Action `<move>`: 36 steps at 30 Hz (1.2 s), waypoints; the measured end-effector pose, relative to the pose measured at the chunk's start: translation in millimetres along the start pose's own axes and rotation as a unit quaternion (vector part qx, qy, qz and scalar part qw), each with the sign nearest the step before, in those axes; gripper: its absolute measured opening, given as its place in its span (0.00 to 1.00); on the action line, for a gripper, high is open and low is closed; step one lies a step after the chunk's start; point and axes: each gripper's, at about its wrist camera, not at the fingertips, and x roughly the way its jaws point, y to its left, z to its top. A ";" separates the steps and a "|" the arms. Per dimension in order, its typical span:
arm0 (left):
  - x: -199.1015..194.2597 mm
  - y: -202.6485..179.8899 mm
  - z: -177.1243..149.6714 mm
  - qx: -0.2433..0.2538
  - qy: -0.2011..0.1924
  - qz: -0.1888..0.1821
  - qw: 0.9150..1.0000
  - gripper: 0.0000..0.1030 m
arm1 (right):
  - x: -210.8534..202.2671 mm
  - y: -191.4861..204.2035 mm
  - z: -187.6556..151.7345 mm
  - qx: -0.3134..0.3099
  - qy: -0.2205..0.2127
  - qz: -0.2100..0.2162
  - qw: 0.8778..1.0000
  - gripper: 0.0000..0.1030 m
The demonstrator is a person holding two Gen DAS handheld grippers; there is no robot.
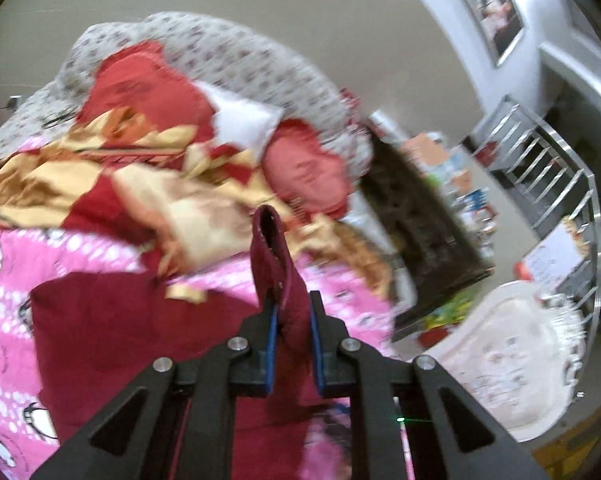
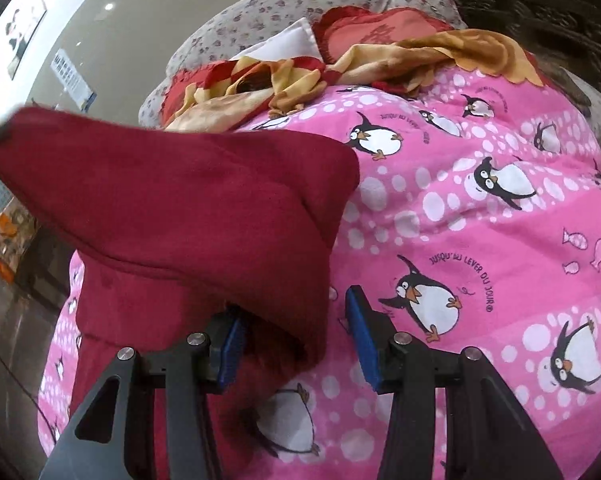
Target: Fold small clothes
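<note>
Over the pink penguin quilt (image 1: 4,240): a dark red garment (image 1: 278,276) is pinched at one corner and raised for a fold.

In the left wrist view, the left gripper (image 1: 292,312) has its jaws nearly shut on a bunched fold of the garment, which rises between the blue pads and trails down left onto the quilt. In the right wrist view, the garment (image 2: 172,200) stretches from its lifted corner at far left down to the quilt, long axis running left to right, its lower right corner drooping over the left pad of the right gripper (image 2: 296,328), whose jaws stand about half open and clamp nothing. The right gripper is the nearer to that free corner.
</note>
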 end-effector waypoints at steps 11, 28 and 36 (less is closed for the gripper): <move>-50.5 -35.7 32.8 0.014 -0.035 -0.034 0.999 0.12 | -29.0 -1.6 3.8 0.019 -0.059 -0.021 0.998 0.59; 57.3 214.6 -122.5 -0.095 0.085 0.181 0.975 0.05 | -59.6 -36.7 17.4 0.090 -0.028 0.035 0.995 0.65; 60.6 197.5 -124.5 -0.098 0.068 0.156 0.981 0.64 | 27.4 -19.0 59.2 0.055 0.050 0.016 0.997 0.62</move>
